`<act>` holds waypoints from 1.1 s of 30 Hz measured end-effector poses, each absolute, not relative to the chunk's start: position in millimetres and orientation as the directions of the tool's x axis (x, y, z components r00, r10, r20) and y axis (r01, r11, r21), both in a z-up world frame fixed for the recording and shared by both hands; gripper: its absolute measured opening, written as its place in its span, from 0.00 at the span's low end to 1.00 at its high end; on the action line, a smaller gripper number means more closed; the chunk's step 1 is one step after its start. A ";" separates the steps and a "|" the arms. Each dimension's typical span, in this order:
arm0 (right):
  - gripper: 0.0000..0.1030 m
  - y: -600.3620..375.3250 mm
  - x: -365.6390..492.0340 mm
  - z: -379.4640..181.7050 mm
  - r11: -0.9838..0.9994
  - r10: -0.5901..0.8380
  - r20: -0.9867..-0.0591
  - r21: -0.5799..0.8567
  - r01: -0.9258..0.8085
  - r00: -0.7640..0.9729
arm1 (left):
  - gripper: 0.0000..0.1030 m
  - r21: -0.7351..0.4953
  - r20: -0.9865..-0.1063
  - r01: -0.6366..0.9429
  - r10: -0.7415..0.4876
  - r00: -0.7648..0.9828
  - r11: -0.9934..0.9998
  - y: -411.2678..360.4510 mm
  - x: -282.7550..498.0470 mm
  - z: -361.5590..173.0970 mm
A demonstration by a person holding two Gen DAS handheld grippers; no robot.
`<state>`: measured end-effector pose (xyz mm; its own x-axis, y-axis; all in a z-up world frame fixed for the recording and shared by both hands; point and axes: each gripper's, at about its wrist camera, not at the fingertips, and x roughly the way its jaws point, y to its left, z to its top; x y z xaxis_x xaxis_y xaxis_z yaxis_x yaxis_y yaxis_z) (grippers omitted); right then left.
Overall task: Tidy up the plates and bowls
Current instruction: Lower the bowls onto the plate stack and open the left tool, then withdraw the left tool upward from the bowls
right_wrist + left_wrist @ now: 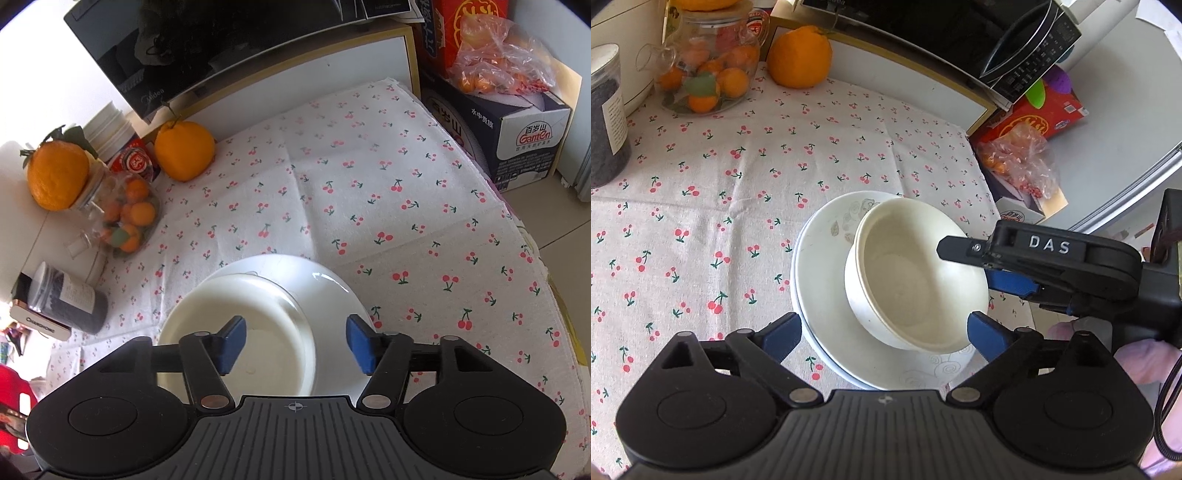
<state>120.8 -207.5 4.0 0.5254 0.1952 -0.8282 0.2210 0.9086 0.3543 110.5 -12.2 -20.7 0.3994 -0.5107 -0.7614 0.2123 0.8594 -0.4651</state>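
A table spread with a white cherry-print cloth (746,155) carries everything. The landmark is a stack of white plates (820,280) near the cloth's front edge, lying straight on the cloth. Well behind it and to the left sits a big orange (799,55) against the back wall. Left of that orange stands a glass jar of small oranges (707,74). Farther left of the plates, a dark-filled canister (605,118) stands upright on the cloth.

The plate (332,291) lies mostly hidden under the bowl (243,332).
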 end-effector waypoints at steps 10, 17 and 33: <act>0.72 -216.7 117.5 12.8 0.896 0.197 -0.806 0.380 0.232 0.558 | 0.99 -0.436 -0.739 0.222 -0.488 0.464 0.872 0.2 101.2 -8.4; 0.79 -229.1 105.0 25.0 0.903 0.169 -0.788 0.364 0.227 0.592 | 1.00 -0.361 -0.711 0.231 -0.427 0.559 0.903 9.7 87.5 3.8; 0.89 -230.1 39.0 43.3 0.944 0.097 -0.790 0.265 0.195 0.605 | 1.00 -0.317 -0.734 0.165 -0.352 0.581 0.934 14.7 52.6 8.1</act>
